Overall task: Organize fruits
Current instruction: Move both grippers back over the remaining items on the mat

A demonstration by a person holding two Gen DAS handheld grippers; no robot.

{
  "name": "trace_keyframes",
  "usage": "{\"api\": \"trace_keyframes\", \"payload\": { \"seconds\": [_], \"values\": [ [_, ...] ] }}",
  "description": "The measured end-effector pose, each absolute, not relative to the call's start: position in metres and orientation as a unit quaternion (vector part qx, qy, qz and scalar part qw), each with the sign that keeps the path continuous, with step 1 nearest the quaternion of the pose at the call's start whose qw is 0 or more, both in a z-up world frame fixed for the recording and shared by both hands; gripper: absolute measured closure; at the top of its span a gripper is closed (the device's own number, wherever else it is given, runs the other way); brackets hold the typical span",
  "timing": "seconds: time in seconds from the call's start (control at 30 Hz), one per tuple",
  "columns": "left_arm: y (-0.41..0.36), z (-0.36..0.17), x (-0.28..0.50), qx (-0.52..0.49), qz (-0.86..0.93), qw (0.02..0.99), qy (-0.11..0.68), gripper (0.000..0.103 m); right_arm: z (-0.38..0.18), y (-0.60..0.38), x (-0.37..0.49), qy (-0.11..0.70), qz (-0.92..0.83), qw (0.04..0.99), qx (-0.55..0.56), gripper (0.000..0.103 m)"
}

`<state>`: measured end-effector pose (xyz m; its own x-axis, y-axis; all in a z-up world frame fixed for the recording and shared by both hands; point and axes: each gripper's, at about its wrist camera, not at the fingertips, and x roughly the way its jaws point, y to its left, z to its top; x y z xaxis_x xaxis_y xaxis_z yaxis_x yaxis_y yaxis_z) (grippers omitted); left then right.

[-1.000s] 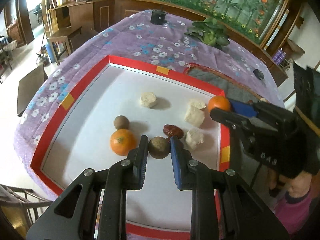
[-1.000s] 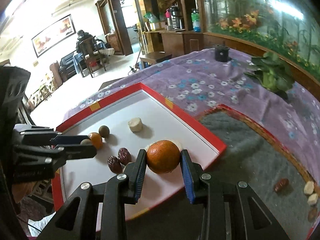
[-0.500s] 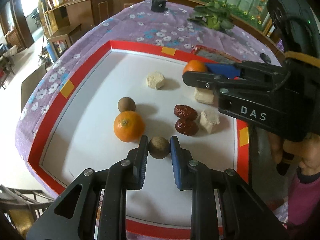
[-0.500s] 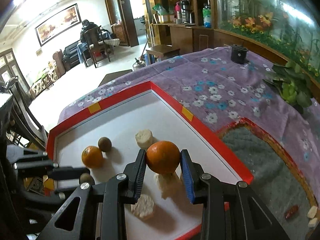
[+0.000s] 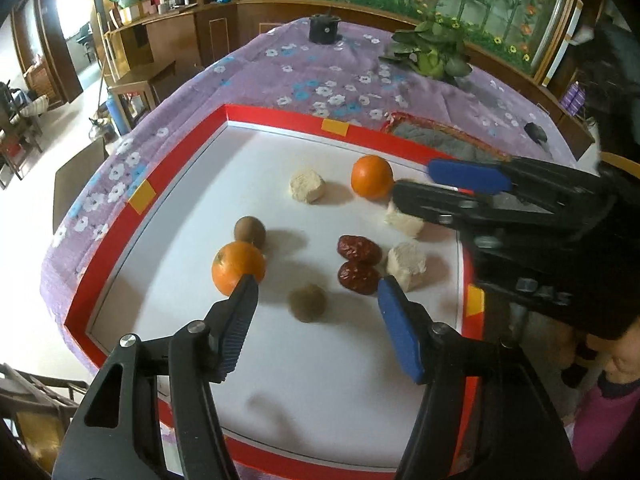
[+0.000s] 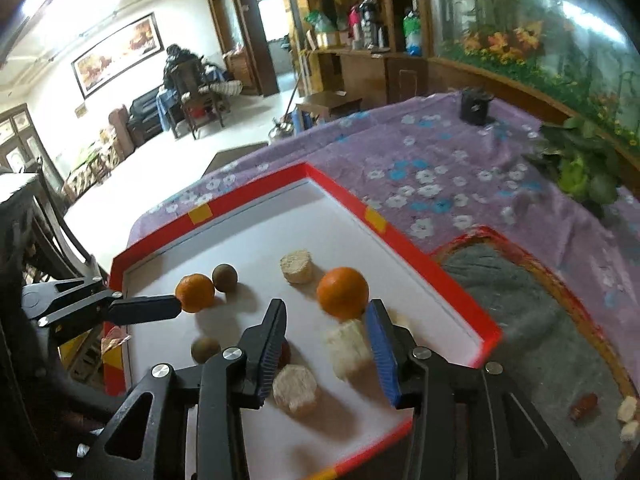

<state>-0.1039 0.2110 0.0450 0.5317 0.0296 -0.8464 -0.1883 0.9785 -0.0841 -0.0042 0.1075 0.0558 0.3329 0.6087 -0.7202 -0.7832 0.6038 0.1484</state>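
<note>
Since a second ago both our tools have let go: the left tool [image 5: 314, 294] is opening around the brown fruit [image 5: 307, 303], the right tool [image 6: 326, 326] behind the orange [image 6: 343, 293], and either may roll.

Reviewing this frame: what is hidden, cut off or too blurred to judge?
- Red dates: right wrist view, mostly behind the right gripper finger.
- Items on the grey mat: same view, cut by the edge, too small to identify.
- Brown fruit between the opening left gripper jaws: left wrist view, blurred.
</note>
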Motion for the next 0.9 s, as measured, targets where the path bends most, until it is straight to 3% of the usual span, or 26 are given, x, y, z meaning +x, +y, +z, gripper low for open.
{"api": "trace_keyframes", "payload": {
  "seconds": [0.43, 0.9],
  "values": [
    [0.145, 0.058, -0.082, -0.057, 0.023, 0.879, 0.472, 0.040, 0.061, -0.011, -0.020, 0.378, 0.346, 0.856, -0.070, 0.060],
    [0.039, 0.057, -0.008, -0.016, -0.069, 0.865, 0.497, 0.040, 0.036, -0.160, -0.005, 0.408, 0.222, 0.886, 0.001, 0.059]
  ]
}}
